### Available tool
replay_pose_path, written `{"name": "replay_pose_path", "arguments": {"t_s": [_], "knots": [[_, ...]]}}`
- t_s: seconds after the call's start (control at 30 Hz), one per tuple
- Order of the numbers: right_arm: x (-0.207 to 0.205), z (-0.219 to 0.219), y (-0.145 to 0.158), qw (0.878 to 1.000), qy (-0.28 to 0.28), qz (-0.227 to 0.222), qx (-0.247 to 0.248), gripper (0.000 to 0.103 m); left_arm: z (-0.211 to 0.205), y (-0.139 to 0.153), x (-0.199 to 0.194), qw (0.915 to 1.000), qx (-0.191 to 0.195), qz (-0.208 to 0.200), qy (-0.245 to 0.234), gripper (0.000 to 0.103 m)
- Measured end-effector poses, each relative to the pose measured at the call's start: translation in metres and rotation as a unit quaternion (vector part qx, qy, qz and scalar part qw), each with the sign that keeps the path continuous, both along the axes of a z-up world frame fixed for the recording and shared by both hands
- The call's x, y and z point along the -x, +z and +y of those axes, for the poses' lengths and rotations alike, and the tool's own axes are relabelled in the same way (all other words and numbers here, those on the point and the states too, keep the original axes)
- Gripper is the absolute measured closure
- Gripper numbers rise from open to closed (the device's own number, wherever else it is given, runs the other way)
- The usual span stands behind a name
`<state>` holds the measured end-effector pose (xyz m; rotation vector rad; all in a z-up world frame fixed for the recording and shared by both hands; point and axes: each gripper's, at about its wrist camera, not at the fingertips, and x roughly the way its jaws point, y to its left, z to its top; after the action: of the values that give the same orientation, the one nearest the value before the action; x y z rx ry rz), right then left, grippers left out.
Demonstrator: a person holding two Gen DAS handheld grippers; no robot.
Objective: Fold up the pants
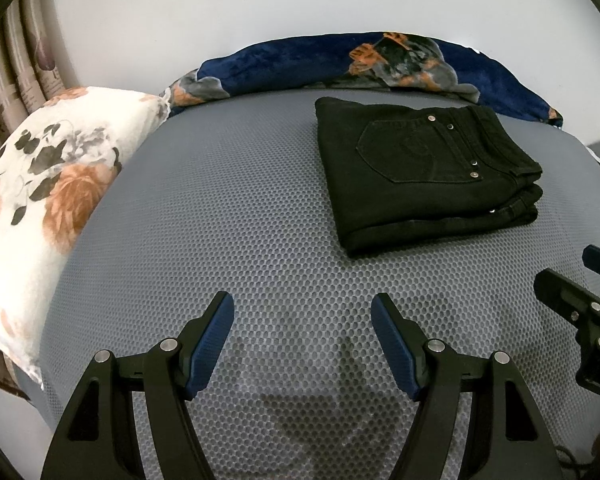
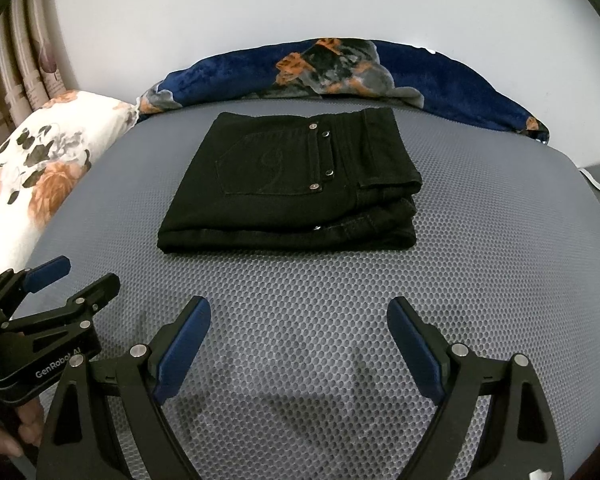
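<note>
Black pants (image 2: 296, 184) already lie folded in a compact stack on your grey mesh bed (image 2: 480, 264). Your left tongs (image 1: 302, 320) and right tongs (image 2: 299, 322) stand wide and empty just short of it, so little seems left.

Home bedroom. Bed (image 2: 480, 240) under grey honeycomb-mesh cover, floral pillow (image 1: 40, 184) at left edge, navy floral blanket (image 2: 440, 80) bunched along plain white wall (image 2: 260, 8), patterned curtain (image 1: 16, 52) hanging in far left corner.

"GenRobot AI" on left hand-held gripper (image 2: 74, 278).
</note>
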<state>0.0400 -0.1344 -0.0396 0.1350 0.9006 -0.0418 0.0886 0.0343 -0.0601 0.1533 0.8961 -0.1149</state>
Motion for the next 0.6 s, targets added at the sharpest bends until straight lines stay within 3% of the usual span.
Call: {"name": "replay_pose_path", "arguments": {"t_s": [0.6], "knots": [[0.0002, -0.0006, -0.0001, 1.000, -0.001, 0.002, -0.002, 0.015, -0.0003, -0.0004, -0.0002, 1.0000, 0.000, 0.000, -0.002, 0.032]]}}
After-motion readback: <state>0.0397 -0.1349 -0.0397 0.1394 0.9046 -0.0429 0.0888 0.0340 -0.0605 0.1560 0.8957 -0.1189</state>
